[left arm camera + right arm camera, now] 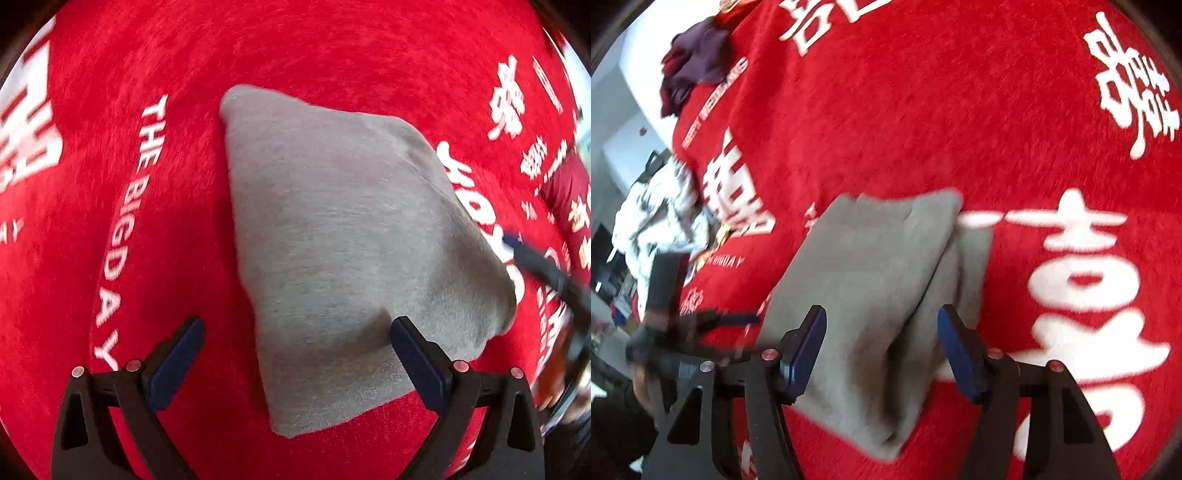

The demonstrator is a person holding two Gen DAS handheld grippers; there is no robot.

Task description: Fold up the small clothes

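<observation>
A grey folded garment [332,240] lies flat on a red cloth with white lettering [166,221]. My left gripper [297,325] is open just above the garment's near edge; its right finger is over the fabric and its left finger is over the red cloth. In the right wrist view the same grey garment [871,266] shows stacked layers. My right gripper [882,317] is open, with its jaws spread on either side of the near corner and nothing held. The right gripper's tip also shows at the right edge of the left wrist view [546,269].
A dark maroon garment [694,66] lies at the far left edge of the red cloth [886,110]. A white and grey crumpled heap [661,214] sits at the left beyond the cloth. The left gripper [713,319] shows blurred at lower left.
</observation>
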